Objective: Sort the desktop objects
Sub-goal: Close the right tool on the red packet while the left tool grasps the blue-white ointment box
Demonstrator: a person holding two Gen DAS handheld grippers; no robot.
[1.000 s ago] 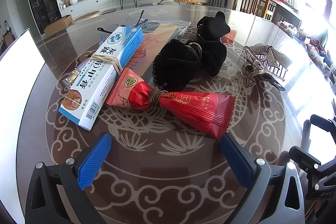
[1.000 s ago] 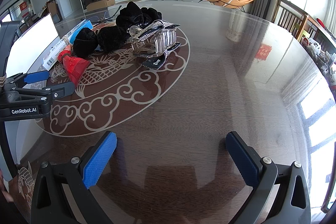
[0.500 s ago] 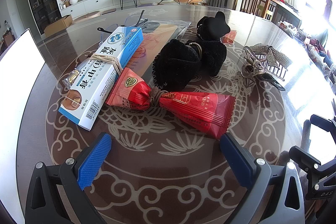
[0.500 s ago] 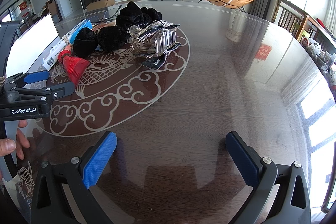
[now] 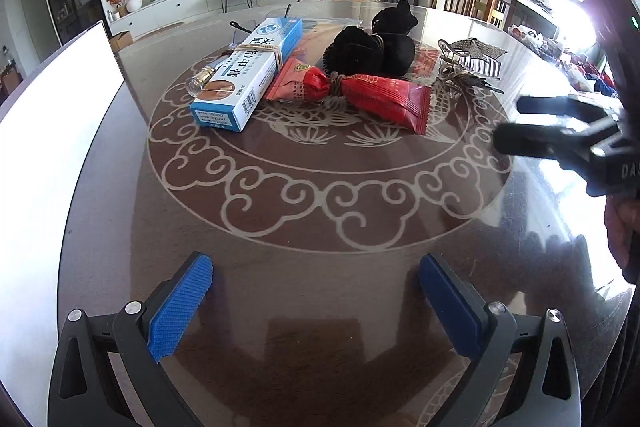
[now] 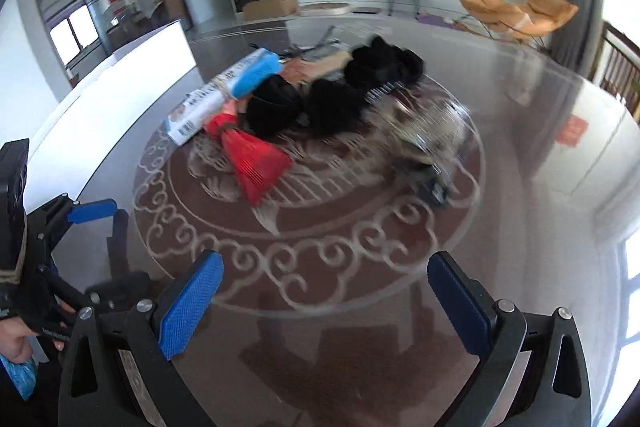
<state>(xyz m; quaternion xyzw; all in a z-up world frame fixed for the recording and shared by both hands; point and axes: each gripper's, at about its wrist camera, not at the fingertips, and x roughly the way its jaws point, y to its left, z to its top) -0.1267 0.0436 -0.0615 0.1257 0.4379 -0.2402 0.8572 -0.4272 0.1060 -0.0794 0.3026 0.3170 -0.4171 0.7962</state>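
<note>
Desktop objects (image 5: 320, 83) beyond wide-open, empty hand-held grippers (image 5: 316, 301)

Near table (image 5: 320, 287) free; red packet (image 5: 360, 95), box (image 5: 248, 79) block centre.

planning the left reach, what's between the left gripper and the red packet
Nothing: in the left wrist view only bare table with its scroll pattern lies between the open left gripper and the red packet.

The right wrist view is motion-blurred: the metal hair clips (image 6: 430, 131) smear into a grey mass. In the left wrist view, the right gripper (image 5: 560, 131) is cut off by the edge, and the box (image 5: 250, 71) print is too small to read.
</note>
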